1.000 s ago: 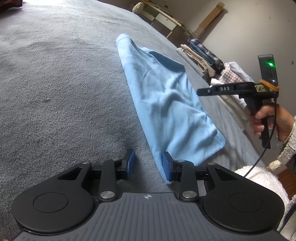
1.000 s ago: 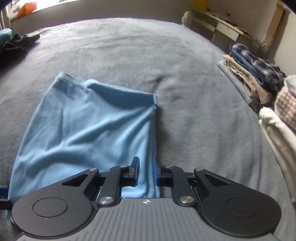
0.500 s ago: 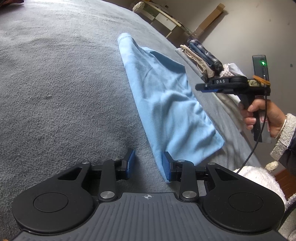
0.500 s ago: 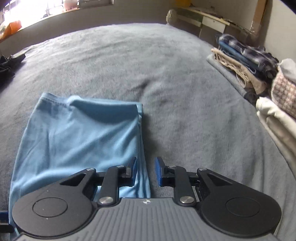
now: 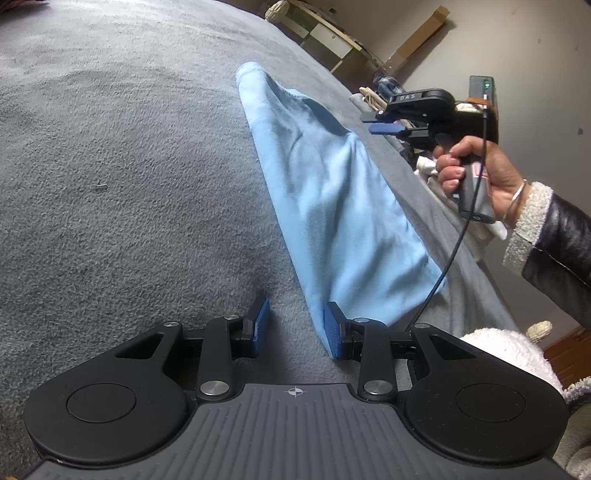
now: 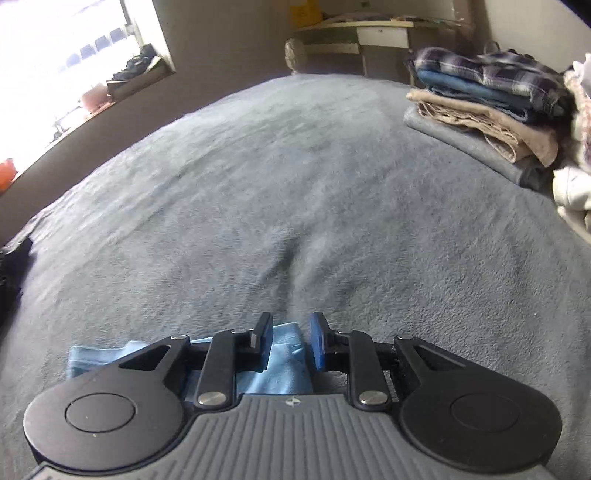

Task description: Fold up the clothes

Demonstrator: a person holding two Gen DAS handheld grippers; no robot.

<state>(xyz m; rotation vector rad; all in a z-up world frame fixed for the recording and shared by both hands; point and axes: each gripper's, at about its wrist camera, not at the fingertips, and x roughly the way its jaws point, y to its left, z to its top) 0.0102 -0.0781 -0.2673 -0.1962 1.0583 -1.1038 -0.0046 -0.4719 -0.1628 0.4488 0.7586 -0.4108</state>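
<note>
1. grey fleece bed (image 5: 110, 166) fills both views, the surface everything lies on; the room is small, with a bright window (image 6: 55, 55) far left and a desk (image 6: 369, 33) at the back wall.
2. stack of folded clothes (image 6: 480, 110) sits at the bed's right edge, well apart from my working piece.
3. light blue garment (image 5: 332, 206) lies flat on the bed as a long strip, its long axis running away from my left tongs (image 5: 297, 325) toward the far end.
4. near end of the strip touches the left tongs' right-hand pad; jaws are part open, nothing pinched.
5. right tongs (image 5: 373, 123) hover above the far half, beside its right edge. in their own view, jaws narrow but apart, just opened a little, blue cloth seen below the gap, not gripped.
6. my guess: left hand is nearer the near corner, right hand nearer the far corner.
</note>
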